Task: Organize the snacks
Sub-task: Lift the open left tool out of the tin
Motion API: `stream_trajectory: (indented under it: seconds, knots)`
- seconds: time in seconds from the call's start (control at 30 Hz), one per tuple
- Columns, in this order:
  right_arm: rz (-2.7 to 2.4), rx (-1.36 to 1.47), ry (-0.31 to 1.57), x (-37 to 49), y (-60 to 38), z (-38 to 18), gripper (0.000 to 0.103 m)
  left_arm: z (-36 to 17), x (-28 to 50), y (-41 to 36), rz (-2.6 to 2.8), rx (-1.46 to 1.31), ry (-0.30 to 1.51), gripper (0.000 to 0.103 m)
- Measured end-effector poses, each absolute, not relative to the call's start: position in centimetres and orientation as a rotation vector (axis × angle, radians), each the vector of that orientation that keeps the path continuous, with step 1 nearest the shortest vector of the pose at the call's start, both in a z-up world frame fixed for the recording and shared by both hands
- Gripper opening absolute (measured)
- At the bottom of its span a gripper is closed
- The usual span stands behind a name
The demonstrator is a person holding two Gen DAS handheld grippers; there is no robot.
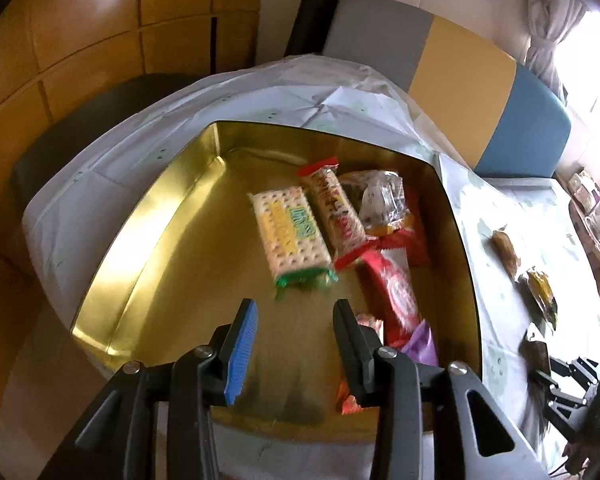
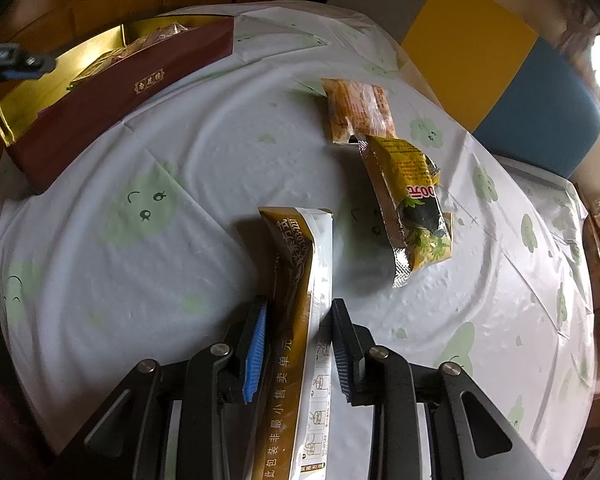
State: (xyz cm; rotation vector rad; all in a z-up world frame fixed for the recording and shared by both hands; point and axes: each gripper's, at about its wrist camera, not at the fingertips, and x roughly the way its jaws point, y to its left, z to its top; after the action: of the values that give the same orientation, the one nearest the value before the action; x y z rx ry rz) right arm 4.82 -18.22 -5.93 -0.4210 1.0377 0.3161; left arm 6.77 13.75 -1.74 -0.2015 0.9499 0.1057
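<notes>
The right gripper [image 2: 298, 320] pinches a gold-and-white sachet [image 2: 300, 300] between its pads, raised off the tablecloth [image 2: 140, 280]. Wide bare cloth lies to its left; 2 packets sit ahead, a yellow seaweed packet [image 2: 412, 200] overlapping an orange one [image 2: 356, 110]. The left gripper [image 1: 296, 312] hangs spread and empty over the gold-lined box [image 1: 148, 216], whose left half is bare. A cracker pack [image 1: 290, 232] and other snacks crowd its right wall. Beyond stand a colour-blocked bench [image 1: 460, 80] and wooden panelling [image 1: 80, 40].

1 gold box [image 1: 148, 216], approx 7 snacks inside, 3 pkts [image 2: 412, 196] on table
</notes>
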Motion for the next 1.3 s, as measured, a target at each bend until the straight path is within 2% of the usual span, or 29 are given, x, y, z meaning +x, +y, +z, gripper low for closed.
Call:
stream_trajectory:
  seconds: [0.43,0.83,1.3]
  knots:
    - [0.307,-0.368,1.067,5.4,-18.7,-5.8,0.029,-1.1,3.8,14.9,0.125,-0.192,0.899,0.04]
    - [0.254,-0.258,1.177,7.3,-19.3,-5.5,0.028,-1.0,2.9,15.8,0.125,-0.179,0.861,0.04]
    - [0.236,-0.158,1.185,8.1,-18.4,-5.3,0.028,-0.8,1.8,16.8,0.158,-0.163,0.84,0.04]
